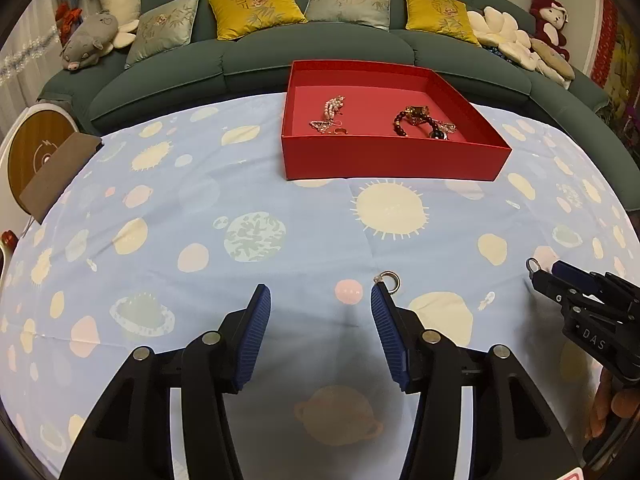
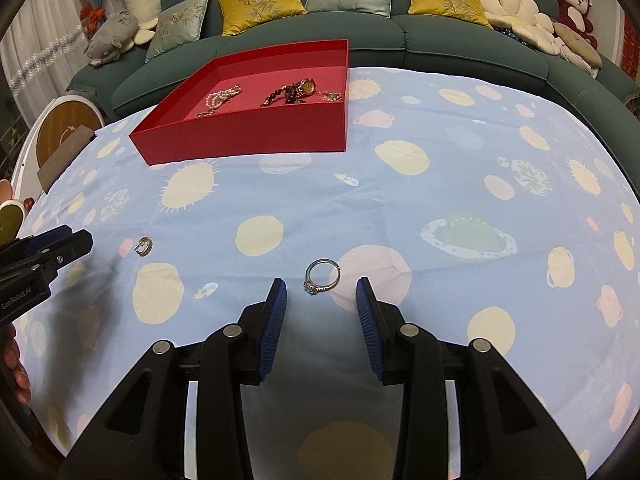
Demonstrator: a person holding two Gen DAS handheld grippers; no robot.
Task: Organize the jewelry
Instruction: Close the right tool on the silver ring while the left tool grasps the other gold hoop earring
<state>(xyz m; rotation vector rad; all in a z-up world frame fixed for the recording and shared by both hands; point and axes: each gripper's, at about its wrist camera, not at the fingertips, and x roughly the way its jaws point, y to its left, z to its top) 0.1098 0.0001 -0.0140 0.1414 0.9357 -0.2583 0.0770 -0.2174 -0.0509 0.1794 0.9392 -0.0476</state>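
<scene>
— From the left wrist, where's the earring?

— The hoop earring (image 1: pixel 390 281) lies on the desk (image 1: pixel 280 200), right at the tip of the left claw's (image 1: pixel 320 294) right-hand finger, outside the gap. That claw stands spread, nothing between its pads. The right claw (image 1: pixel 546 276) pokes in at the edge, near a ring (image 1: pixel 532 265).

— And the right wrist view?

— The stone ring (image 2: pixel 322 278) lies flat just ahead of the right claw, about centred on the gap between its fingertips. Its jaws are parted and empty, not touching the ring. The red box (image 2: pixel 248 136) sits farther back with beads and a watch inside.
</scene>
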